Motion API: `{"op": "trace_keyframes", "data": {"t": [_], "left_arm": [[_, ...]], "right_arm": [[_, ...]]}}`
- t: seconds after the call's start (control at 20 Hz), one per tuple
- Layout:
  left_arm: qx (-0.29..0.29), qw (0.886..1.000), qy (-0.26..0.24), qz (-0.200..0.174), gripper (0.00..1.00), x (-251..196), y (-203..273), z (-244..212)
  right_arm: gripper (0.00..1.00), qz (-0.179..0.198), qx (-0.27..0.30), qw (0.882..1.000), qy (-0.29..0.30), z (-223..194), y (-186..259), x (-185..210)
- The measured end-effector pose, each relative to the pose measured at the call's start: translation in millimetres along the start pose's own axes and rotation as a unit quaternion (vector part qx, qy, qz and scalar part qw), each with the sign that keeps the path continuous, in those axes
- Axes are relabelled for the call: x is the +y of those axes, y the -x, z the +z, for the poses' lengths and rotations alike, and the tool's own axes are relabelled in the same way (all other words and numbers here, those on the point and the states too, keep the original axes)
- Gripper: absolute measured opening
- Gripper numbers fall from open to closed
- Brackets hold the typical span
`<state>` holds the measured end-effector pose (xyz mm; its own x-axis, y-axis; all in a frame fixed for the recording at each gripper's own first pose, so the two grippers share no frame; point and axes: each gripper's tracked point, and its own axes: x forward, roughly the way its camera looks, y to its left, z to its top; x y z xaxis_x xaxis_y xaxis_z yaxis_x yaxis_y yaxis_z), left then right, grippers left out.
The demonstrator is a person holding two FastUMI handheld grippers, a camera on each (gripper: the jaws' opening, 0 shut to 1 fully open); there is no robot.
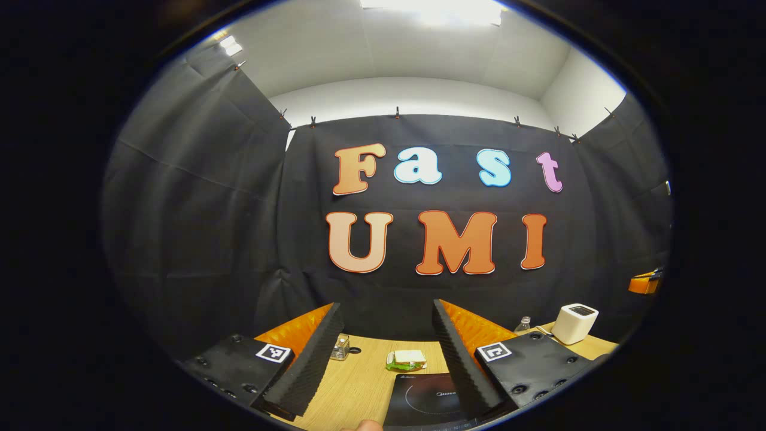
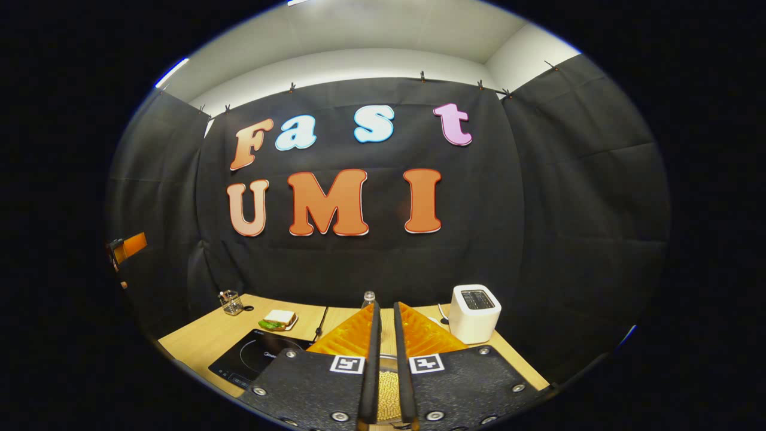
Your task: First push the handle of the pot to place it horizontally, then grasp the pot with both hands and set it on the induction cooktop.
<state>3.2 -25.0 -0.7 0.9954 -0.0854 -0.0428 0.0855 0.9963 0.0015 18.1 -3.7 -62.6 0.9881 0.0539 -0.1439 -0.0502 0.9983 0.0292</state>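
While the left tool [image 1: 383,353] is being held spread above the induction cooktop [image 1: 428,401] and the right tool [image 2: 386,365] nearly pressed together, empty, over the partly hidden pot [image 2: 388,392], nothing is judged done yet.

Left tool [image 1: 386,353] spread wide above the induction cooktop [image 1: 426,400] on the table [image 1: 359,383].

Black induction cooktop [image 2: 257,358], white toaster [image 2: 474,312], tan wood table [image 2: 197,338], orange/black fingers [image 1: 305,359].

Bright ceiling light, sharp, fisheye-warped edges.
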Motion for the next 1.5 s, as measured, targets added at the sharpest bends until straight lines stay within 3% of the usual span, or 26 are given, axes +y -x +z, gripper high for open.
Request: {"op": "trace_keyframes", "data": {"t": [0.2,0.65,0.95,1.5], "left_arm": [[0.003,1.0,0.001,0.001,0.98,2.2,0.7,-1.7],[0.01,1.0,0.009,0.006,0.98,7.8,2.3,-6.9],[0.014,1.0,0.01,0.008,0.99,9.5,2.6,-12.6],[0.012,1.0,0.001,0.001,0.99,3.7,5.9,-12.1]], "right_arm": [[0.0,0.001,0.023,1.0,0.007,-25.3,3.5,1.1],[0.0,0.027,0.095,0.995,0.018,-91.8,16.8,11.8],[0.0,0.024,0.152,0.988,0.015,-147.7,26.3,4.9],[0.0,0.046,0.263,0.964,-0.003,-247.3,54.0,16.1]]}}
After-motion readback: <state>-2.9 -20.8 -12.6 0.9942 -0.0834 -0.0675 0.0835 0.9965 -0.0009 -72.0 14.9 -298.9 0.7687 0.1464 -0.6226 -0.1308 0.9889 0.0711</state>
